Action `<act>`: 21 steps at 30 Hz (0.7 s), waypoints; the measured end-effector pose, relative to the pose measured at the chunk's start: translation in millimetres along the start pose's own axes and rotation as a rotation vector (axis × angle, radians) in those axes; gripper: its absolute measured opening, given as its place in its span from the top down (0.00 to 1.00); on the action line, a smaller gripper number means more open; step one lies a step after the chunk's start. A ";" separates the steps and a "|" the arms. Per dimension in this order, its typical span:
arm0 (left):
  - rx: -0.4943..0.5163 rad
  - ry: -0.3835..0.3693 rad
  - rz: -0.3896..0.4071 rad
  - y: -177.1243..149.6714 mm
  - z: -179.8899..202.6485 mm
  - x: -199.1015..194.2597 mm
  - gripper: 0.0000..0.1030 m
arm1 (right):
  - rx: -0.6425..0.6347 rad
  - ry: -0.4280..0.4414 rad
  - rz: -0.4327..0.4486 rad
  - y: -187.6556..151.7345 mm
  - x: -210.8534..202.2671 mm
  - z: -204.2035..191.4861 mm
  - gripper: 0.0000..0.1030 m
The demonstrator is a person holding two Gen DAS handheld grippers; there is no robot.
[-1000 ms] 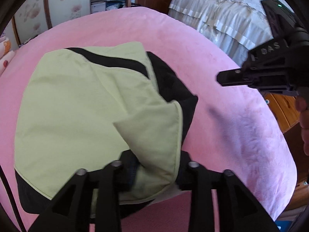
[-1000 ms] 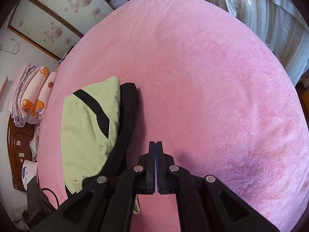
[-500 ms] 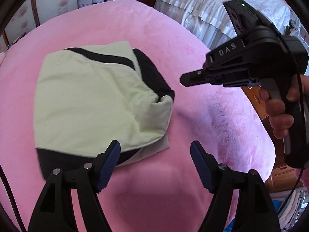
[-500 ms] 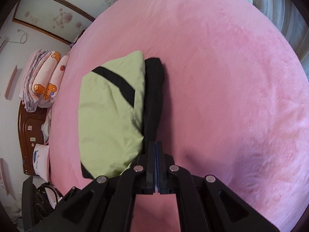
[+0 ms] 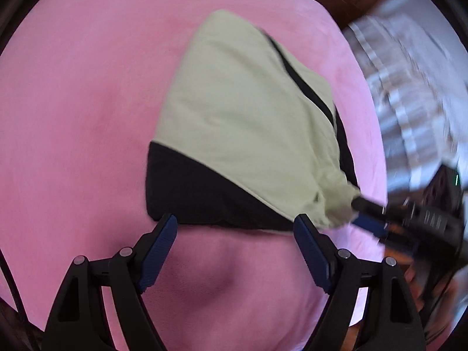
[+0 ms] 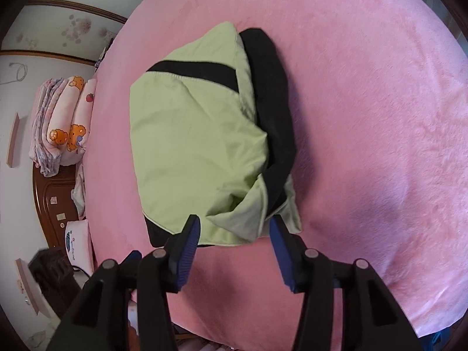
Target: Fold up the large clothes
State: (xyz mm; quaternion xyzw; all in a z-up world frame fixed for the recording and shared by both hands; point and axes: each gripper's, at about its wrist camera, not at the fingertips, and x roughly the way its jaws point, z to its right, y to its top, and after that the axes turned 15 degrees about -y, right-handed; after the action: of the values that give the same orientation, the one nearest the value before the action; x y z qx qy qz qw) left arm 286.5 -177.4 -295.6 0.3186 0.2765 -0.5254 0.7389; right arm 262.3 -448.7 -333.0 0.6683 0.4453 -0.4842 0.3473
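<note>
Green flap cloth sits loose between our right tongs [image 6: 234,234], whose jaws are opening and press on nothing; if they close on that bunched corner alone, the fold may drag open. Our left tongs [image 5: 235,238], also opening and empty, hover just short of the folded green-and-black garment [image 5: 245,122] on the pink blanket [image 5: 76,111] beyond.

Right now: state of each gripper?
Left gripper: opening, nothing between its jaws.
Right gripper: opening, the folded garment corner between its jaws, not gripped.
</note>
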 end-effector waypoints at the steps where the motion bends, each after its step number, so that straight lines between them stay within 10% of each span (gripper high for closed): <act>1: -0.059 -0.031 0.017 5.1 -15.0 -1.1 0.22 | -0.002 -0.010 0.000 -1.2 2.4 -4.2 0.52; 15: -0.197 -0.079 -0.016 21.5 -81.6 32.7 0.25 | 0.058 -0.148 -0.003 10.4 33.7 -12.7 0.53; 21: -0.222 -0.047 -0.021 20.7 -80.5 40.8 0.47 | 0.052 -0.152 0.010 12.7 35.7 -10.2 0.77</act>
State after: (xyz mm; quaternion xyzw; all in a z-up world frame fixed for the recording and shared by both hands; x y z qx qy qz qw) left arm 312.3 -135.5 -374.1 0.2192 0.3189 -0.5067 0.7704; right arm 282.3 -434.9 -363.8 0.6405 0.4014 -0.5433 0.3653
